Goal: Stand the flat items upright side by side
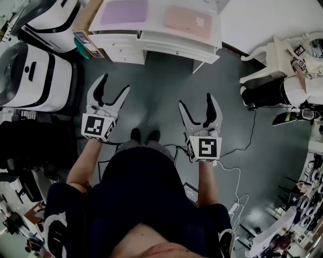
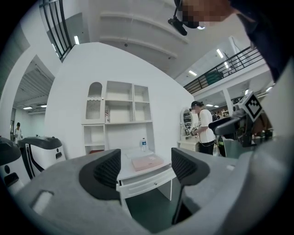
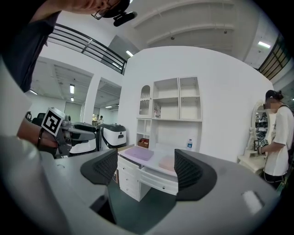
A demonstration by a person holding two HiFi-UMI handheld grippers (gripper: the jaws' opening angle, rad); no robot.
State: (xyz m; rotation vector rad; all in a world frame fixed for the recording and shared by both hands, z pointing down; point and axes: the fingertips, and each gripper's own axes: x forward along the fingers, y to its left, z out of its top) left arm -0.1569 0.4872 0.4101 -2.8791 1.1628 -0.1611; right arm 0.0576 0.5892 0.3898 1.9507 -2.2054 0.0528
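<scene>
Two flat items lie on a white desk point(image 1: 166, 44) ahead of me: a purple one point(image 1: 123, 12) on the left and a pink one point(image 1: 187, 21) on the right. My left gripper point(image 1: 114, 84) and right gripper point(image 1: 197, 102) hover over the dark floor, well short of the desk, both open and empty. The left gripper view looks between its open jaws point(image 2: 146, 167) at the pink item point(image 2: 147, 162). Past the right gripper's open jaws point(image 3: 146, 167) both the purple item point(image 3: 139, 153) and the pink item point(image 3: 167, 162) show, lying flat.
A white shelf unit point(image 3: 177, 105) stands behind the desk, with a water bottle point(image 3: 189, 144) on the desktop. White machines point(image 1: 35, 75) stand to the left, a white chair point(image 1: 267, 60) to the right. Cables point(image 1: 242, 146) run over the floor. A person point(image 2: 204, 128) stands at the far right.
</scene>
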